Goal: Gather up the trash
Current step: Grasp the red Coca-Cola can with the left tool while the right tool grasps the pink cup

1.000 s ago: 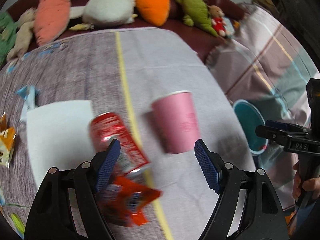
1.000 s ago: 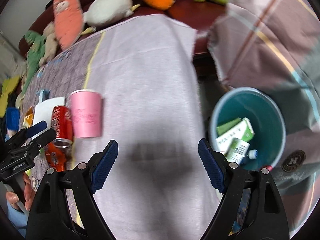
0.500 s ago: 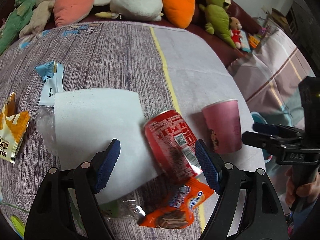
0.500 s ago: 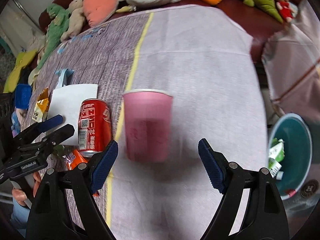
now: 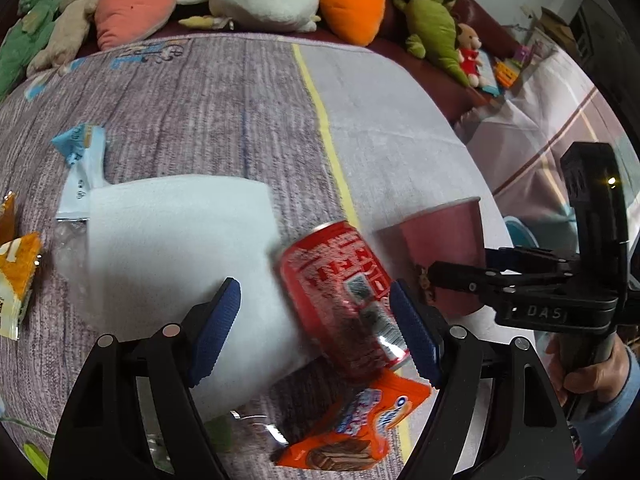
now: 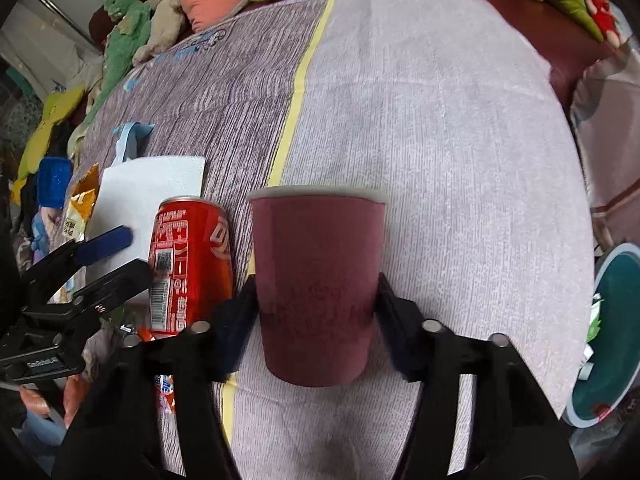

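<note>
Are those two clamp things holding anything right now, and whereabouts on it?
The right hand-held gripper has just been closing on the pink paper cup, pads against its lower sides. The left hand-held gripper stands open around the red can, holding nothing.

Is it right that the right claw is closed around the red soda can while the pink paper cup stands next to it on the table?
Not quite. The right claw has just been closing around the pink paper cup, not the red soda can. The right wrist view shows its pads against the cup's sides, and the can stands beside it, at the left claw, which is open.
</note>
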{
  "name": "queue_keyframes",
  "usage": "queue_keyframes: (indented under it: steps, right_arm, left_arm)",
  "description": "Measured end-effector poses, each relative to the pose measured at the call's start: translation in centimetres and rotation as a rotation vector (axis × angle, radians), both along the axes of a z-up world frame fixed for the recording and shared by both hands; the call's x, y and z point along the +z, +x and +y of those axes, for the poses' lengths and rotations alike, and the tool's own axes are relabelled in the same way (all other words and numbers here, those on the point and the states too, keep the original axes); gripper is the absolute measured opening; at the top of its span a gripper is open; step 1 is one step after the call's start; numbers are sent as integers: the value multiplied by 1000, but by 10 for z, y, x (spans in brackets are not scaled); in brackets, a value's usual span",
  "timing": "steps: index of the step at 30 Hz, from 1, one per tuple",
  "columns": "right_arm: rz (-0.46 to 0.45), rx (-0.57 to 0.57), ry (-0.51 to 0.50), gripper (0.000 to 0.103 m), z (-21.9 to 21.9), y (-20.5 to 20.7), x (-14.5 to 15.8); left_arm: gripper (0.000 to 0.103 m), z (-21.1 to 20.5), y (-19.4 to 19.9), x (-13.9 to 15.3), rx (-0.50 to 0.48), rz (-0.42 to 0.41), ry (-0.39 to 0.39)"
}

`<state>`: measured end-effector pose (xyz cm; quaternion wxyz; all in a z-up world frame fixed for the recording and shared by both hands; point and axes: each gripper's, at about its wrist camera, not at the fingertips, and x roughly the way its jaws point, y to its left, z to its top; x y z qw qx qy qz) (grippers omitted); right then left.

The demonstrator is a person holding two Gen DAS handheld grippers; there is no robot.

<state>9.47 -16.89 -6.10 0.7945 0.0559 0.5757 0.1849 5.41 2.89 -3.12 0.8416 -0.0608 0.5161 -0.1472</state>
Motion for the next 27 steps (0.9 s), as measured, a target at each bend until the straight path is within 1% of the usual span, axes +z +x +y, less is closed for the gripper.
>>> queue_keyframes:
  steps: [3, 7, 15, 16, 17, 22, 27]
  right_arm:
    - [-15, -18, -2, 55, -11, -6, 3]
    - [-34, -38, -9, 55, -28, -17, 8]
    - [-48, -86, 14, 55, -63, -35, 13]
    - [-49, -91, 17, 55, -65, -38, 13]
    - [-50, -100, 22, 55, -69, -40, 13]
    - [-61, -130, 41, 55, -88, -49, 13]
    - [-73, -164, 64, 55, -108, -54, 16]
  left_arm:
    - [78, -13, -1, -1, -24, -7, 17]
    - [78, -27, 1, -4, -32, -8, 68]
    - [77, -38, 11, -29, -7, 73, 104]
    - [72, -39, 11, -32, -6, 78, 112]
    - [70, -41, 12, -33, -5, 85, 115]
    - [69, -51, 7, -19, 2, 32, 156]
    - [69, -71, 1, 1, -33, -16, 168]
